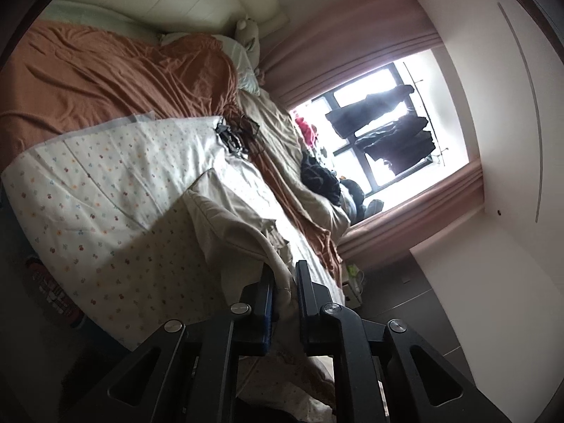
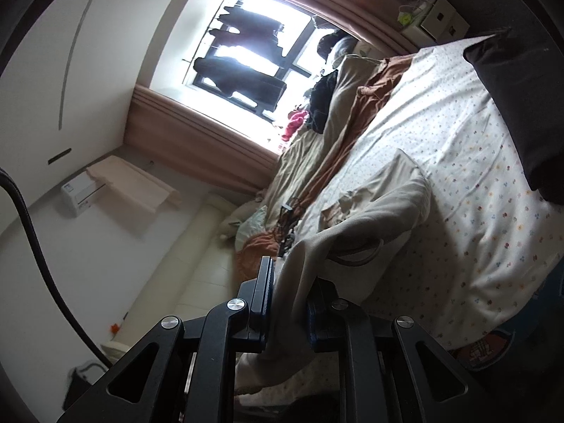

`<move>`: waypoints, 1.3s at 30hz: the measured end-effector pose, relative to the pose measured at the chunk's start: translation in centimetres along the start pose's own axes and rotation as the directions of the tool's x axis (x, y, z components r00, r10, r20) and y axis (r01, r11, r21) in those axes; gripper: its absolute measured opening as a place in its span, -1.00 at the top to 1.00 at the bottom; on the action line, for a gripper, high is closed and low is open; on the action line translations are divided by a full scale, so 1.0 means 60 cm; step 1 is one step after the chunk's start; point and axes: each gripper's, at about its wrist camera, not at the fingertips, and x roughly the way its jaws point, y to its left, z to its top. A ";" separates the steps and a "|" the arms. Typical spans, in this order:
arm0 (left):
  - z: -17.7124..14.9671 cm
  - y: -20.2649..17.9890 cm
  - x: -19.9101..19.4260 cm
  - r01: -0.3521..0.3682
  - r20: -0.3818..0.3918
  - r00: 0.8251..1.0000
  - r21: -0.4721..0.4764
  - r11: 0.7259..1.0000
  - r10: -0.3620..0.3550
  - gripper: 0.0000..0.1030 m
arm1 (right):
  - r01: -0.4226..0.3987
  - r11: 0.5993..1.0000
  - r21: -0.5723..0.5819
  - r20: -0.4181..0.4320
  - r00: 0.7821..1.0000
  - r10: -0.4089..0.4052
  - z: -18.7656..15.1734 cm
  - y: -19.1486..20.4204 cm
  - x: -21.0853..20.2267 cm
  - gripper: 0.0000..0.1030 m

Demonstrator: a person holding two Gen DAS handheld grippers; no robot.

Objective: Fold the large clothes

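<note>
A large beige garment (image 1: 225, 208) lies partly on the flower-print bed sheet (image 1: 88, 190) and is lifted at its near edge. My left gripper (image 1: 284, 275) is shut on a fold of this garment, which hangs down between the fingers. In the right wrist view the same beige garment (image 2: 380, 208) stretches from the sheet (image 2: 469, 148) up to my right gripper (image 2: 292, 278), which is shut on its edge. A collar or cuff loop shows near the right gripper. Both views are tilted sideways.
A brown blanket (image 1: 116, 70) and a beige quilt (image 1: 282, 130) cover the far side of the bed. Dark cables (image 1: 236, 134) lie on the sheet. A bright window (image 2: 253, 49) with hanging clothes, pink curtains, a dark pillow (image 2: 521, 105) and white boxes (image 2: 437, 17) surround the bed.
</note>
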 end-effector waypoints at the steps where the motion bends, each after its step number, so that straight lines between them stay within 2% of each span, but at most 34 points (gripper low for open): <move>1: 0.000 -0.007 -0.008 0.010 0.006 1.000 0.003 1.000 -0.010 0.79 | -0.009 1.000 -0.007 0.005 1.000 0.009 0.000 0.009 -0.006 0.68; 9: 0.007 -0.063 -0.081 0.107 0.063 0.992 0.030 0.994 -0.109 0.79 | -0.072 0.996 -0.051 0.043 0.996 0.074 0.012 0.054 -0.032 0.68; 14: 0.030 -0.099 -0.071 0.110 0.064 0.991 0.066 0.992 -0.115 0.79 | -0.064 0.996 -0.064 0.049 0.997 0.067 0.039 0.070 -0.004 0.68; 21: 0.083 -0.130 0.003 0.093 0.065 0.993 0.097 0.991 -0.100 0.79 | -0.040 0.995 -0.088 0.067 0.997 0.046 0.097 0.087 0.071 0.68; 29: 0.153 -0.141 0.123 0.066 0.044 0.997 0.093 0.993 -0.070 0.79 | 0.042 0.990 -0.133 0.040 0.998 -0.037 0.176 0.093 0.194 0.68; 39: 0.206 -0.113 0.296 -0.022 0.000 1.000 0.086 0.996 0.022 0.79 | 0.141 0.985 -0.103 0.013 0.990 -0.140 0.228 0.015 0.324 0.68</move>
